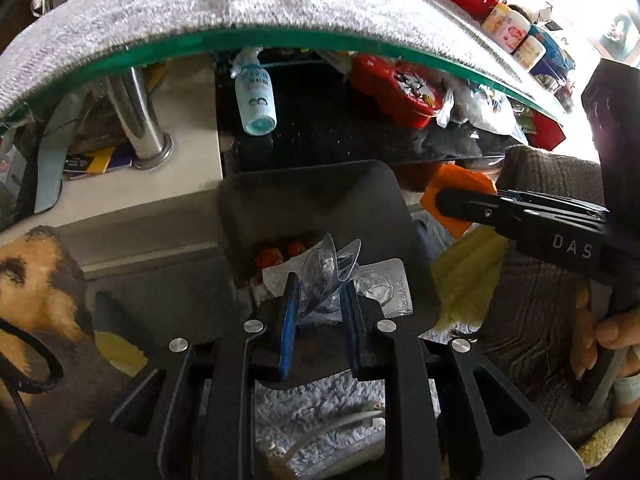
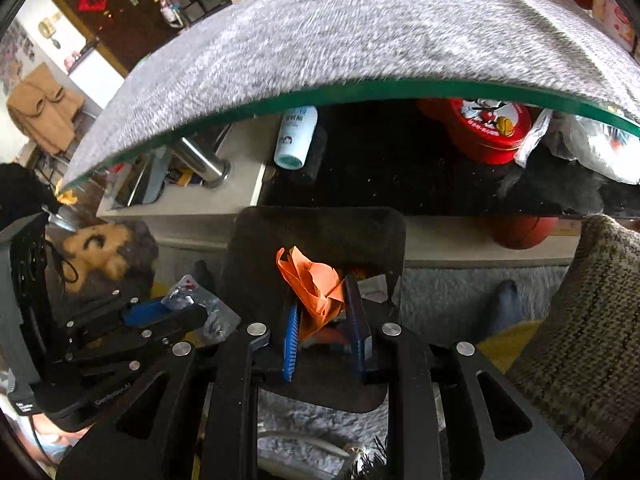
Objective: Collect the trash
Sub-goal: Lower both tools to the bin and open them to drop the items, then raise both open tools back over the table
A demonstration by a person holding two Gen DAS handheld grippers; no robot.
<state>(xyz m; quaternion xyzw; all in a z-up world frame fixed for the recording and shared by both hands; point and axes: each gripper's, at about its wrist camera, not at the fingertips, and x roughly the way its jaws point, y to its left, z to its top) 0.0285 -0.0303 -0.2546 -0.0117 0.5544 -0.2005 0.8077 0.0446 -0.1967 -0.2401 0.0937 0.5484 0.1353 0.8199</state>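
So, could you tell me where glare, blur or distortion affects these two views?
Left wrist view: window light blows out the upper right corner, and fisheye bends the glass edge into an arc. Right wrist view: the grey mat looks streaked; the orange paper stays sharp.

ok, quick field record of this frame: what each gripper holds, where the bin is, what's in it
left gripper: shut on clear plastic, over bin
right gripper: shut on orange paper, over bin
bin: dark, on the floor rug below the glass table
bin contents: blister pack, white paper, reddish scraps
under table: bottle, red tin
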